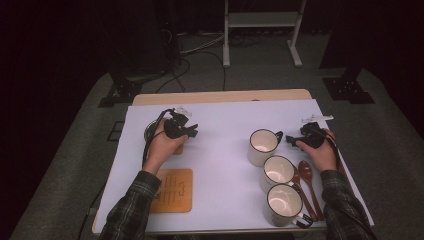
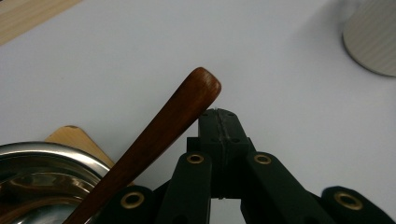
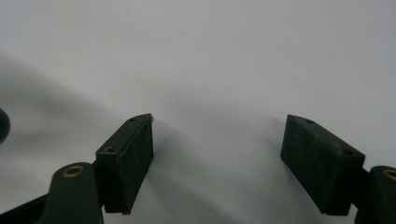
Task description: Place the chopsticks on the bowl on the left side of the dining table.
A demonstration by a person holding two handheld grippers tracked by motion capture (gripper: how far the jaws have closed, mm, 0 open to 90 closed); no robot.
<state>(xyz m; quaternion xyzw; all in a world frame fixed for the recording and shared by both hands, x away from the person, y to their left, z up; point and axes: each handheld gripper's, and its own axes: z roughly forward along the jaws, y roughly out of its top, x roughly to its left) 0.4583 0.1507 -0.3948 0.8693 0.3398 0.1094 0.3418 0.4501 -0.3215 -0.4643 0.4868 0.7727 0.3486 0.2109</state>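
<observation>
While the left gripper [image 2: 218, 122] hovers near a wooden spoon [image 2: 154, 144], its jaws are pressed together with nothing between them; the spoon handle passes just beside them on the left, leaning up out of a steel bowl [image 2: 42, 168] in the left gripper view, and I cannot tell if it touches the jaw. The bowl stands at the left part of the desk [image 1: 220, 150], which is covered with a white sheet, and partly over a small wooden board [image 2: 77, 137]; a second wooden board [image 1: 172, 190] lies nearer to the person. In the high view the left hand [image 1: 162, 145] holds its gripper over this bowl, the forearm coming up from the lower edge. At the right side stand three white mugs [image 1: 277, 172] in a slanting row, with two more wooden spoons [image 1: 306, 180] lying just beside them. The right gripper [image 3: 217, 158] has its jaws spread wide over bare white surface, and the right hand [image 1: 320, 150] rests near the farthest mug, pointing toward it. I judge that the spoon in the bowl is to be picked up next. The danger is that closed jaws push the leaning handle sideways, so the spoon slides around the rim or tips the light bowl. The jaws must first open and come around the handle, not against it.
</observation>
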